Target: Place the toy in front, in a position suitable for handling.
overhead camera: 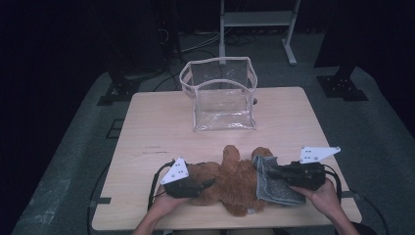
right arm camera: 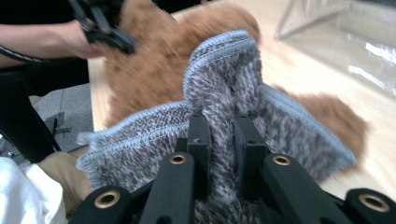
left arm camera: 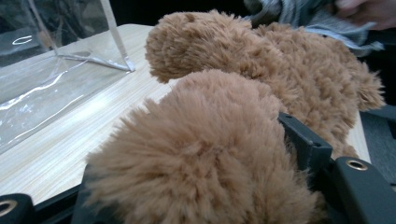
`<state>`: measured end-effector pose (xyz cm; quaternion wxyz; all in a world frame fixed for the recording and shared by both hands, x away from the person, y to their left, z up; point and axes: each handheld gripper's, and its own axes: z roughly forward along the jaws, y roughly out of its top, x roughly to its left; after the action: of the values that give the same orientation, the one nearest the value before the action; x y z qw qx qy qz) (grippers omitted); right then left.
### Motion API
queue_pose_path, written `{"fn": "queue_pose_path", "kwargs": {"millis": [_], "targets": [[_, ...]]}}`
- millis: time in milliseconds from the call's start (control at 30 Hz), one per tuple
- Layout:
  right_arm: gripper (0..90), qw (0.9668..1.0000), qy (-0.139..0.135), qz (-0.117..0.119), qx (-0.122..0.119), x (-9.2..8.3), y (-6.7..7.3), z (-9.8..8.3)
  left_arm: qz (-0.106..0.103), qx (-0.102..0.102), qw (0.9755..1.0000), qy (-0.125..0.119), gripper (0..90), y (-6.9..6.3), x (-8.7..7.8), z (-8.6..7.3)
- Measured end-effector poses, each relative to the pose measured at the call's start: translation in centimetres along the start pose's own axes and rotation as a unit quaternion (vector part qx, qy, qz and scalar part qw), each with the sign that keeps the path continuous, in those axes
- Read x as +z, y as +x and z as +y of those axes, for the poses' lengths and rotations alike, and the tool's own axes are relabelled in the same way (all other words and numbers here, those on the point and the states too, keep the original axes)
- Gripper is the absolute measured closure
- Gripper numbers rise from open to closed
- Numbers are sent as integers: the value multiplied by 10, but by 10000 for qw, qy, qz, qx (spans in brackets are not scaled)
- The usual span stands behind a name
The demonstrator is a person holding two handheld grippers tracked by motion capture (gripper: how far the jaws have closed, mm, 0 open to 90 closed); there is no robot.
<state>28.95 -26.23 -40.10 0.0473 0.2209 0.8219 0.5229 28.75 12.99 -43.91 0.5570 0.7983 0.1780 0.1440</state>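
Low at the lower left of the high view, the left gripper (overhead camera: 208,183) clamps a limb of the brown plush bear (overhead camera: 235,183) lying bottom centre; right of it, the right gripper (overhead camera: 272,173) pinches a fold of grey towel (overhead camera: 271,188). Above stands a clear bag (overhead camera: 222,93).

High view above the table (overhead camera: 147,127) looking down, gripper views close and low, facing each other across the bear (overhead camera: 230,183), bag (overhead camera: 222,95) behind
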Motion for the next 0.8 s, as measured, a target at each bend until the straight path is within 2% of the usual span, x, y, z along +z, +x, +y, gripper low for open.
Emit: {"fn": "queue_pose_path", "kwargs": {"millis": [67, 167, 233, 300, 400, 467, 567, 633, 700, 800], "targets": [[787, 9998, -80, 133, -119, 7, 8, 10, 18, 17, 10000, -9, 383, -2, 3, 1], [784, 9989, -38, 316, -341, 24, 19, 22, 71, -16, 10000, -45, 383, -3, 6, 1], [784, 9984, 36, 331, -459, 34, 19, 26, 109, -41, 9999, -76, 385, -3, 7, 0], [785, 9989, 9, 302, -350, 33, 11, 23, 120, -70, 9998, -107, 388, -4, 7, 0], [786, 10000, 41, -57, -67, 22, -5, 15, 154, -109, 9997, -140, 388, -5, 10, 1], [786, 9999, 20, -139, 19, 16, -9, 14, 193, -117, 9996, -142, 390, -7, 13, 2], [785, 9999, -75, -58, -73, 17, -1, 22, 276, -56, 9995, -135, 393, -8, 22, 7], [784, 9997, 3, 0, -250, 24, 4, 31, 344, -97, 9993, -110, 400, -5, 25, 10], [785, 9996, 40, 0, -287, 28, 1, 36, 408, -193, 9989, -133, 403, -1, 28, 11], [785, 9998, 8, -50, -167, 30, -12, 41, 509, -344, 9979, -192, 406, 4, 33, 12]]}}
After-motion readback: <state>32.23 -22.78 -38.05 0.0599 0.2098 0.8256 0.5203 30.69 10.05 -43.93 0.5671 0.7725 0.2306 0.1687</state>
